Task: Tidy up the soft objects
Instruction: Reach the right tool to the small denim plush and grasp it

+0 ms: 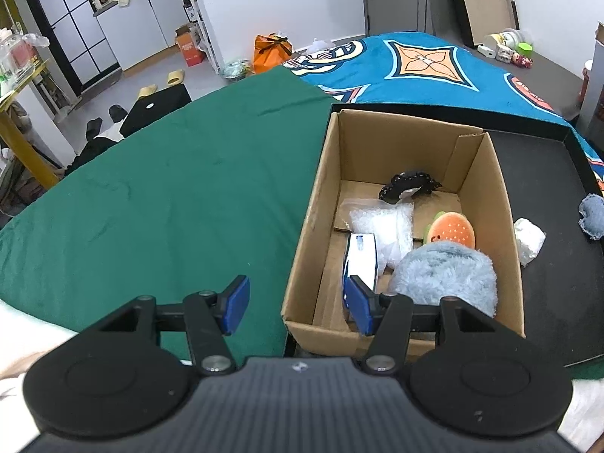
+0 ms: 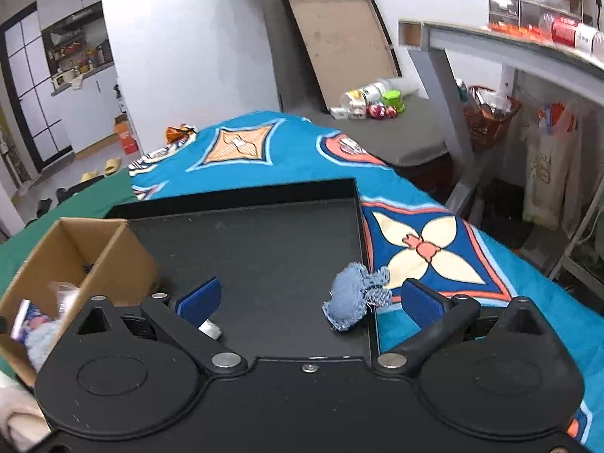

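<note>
A cardboard box (image 1: 317, 204) stands on a black tray (image 1: 547, 271). In it lie a fluffy blue plush (image 1: 445, 275), an orange burger plush (image 1: 453, 230), a black scrunchie (image 1: 407, 185), a clear plastic bag (image 1: 381, 222) and a blue-white pack (image 1: 360, 256). My left gripper (image 1: 298, 307) is open and empty over the box's near left corner. On the tray lie a denim pouch (image 2: 353, 296), also in the left wrist view (image 1: 592, 215), and a white crumpled wad (image 1: 530, 239). My right gripper (image 2: 309, 298) is open and empty, with the pouch between its fingers, nearer the right one.
The tray rests on a bed with a green sheet (image 1: 151, 204) and a blue patterned blanket (image 2: 264, 151). A grey desk frame (image 2: 453, 87) stands to the right. Jars and small items (image 2: 370, 102) sit on a grey surface beyond the bed. The box (image 2: 102, 256) is left of the right gripper.
</note>
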Demonstrator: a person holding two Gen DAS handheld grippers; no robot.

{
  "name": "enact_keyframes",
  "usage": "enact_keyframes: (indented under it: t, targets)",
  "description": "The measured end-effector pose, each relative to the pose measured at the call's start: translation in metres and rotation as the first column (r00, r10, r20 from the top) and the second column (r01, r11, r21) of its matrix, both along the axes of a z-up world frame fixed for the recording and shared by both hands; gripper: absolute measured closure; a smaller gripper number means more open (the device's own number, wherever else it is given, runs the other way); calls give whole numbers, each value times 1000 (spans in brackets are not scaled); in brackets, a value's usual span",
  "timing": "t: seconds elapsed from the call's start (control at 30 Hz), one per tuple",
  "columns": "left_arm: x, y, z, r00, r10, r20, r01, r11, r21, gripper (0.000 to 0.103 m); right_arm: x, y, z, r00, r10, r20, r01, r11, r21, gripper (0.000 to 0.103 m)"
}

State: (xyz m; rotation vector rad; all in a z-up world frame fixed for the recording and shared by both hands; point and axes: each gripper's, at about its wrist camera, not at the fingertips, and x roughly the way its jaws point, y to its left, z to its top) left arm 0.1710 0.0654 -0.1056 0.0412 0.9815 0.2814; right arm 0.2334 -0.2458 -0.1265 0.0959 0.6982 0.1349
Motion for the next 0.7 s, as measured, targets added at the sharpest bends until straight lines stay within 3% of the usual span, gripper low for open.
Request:
enact_keyframes:
  t: [0.27,0.43,0.7]
  targets:
    - [8,-2,-6,1000,15,-22,-15,1000,19,48,14,9,-26,1000,-2,-3,2,992,-125,3]
    - [14,-1,-9,999,23,-26,-23,999,23,48,22,15,-34,1000,22,16,-18,981,-194,17]
    - [17,8,-10,998,56,-19,-57,998,-15,48,39,14,-47,1000,11,9,-9,967,-253,26]
